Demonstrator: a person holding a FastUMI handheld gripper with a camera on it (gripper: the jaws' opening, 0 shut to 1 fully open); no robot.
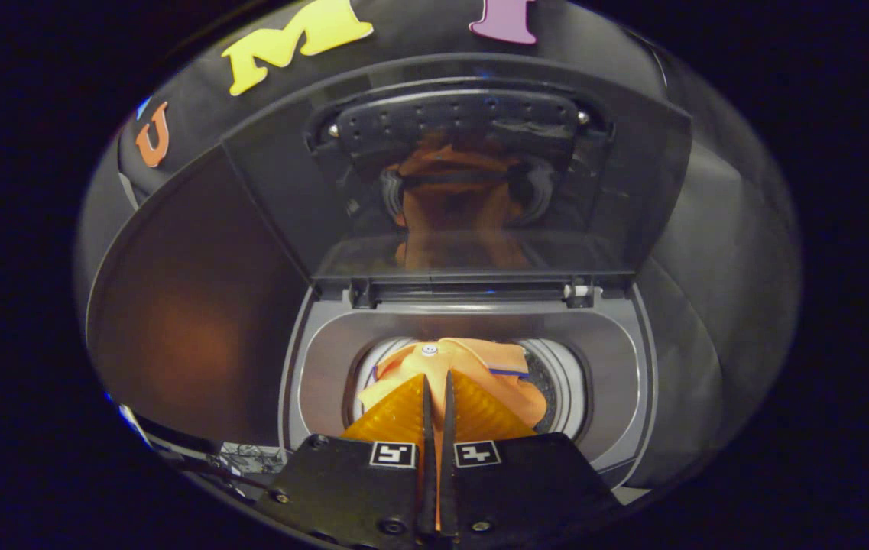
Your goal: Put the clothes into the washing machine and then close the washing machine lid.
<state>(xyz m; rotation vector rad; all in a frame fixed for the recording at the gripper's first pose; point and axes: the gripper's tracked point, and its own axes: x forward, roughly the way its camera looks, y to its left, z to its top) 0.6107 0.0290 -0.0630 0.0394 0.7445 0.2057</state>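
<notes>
Orange cloth garment [480, 367] hangs pinched in your nearly closed tool [438, 382], directly above the grey washing machine's round drum opening [556, 382].

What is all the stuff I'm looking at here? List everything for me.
washing machine: one, grey top-loader, ahead of the fingers.
lid: one, dark and glossy, raised upright behind the opening, mirroring the orange cloth.
drum: one, silvery with small holes, inside the opening.
orange garment: one, orange with a small white button, over the drum mouth, pinched between the fingers and hanging just beyond them.
cables: a few, dark, low beside the machine.
gripper: one, black body with two amber ribbed fingers, closed together on the garment.
</notes>
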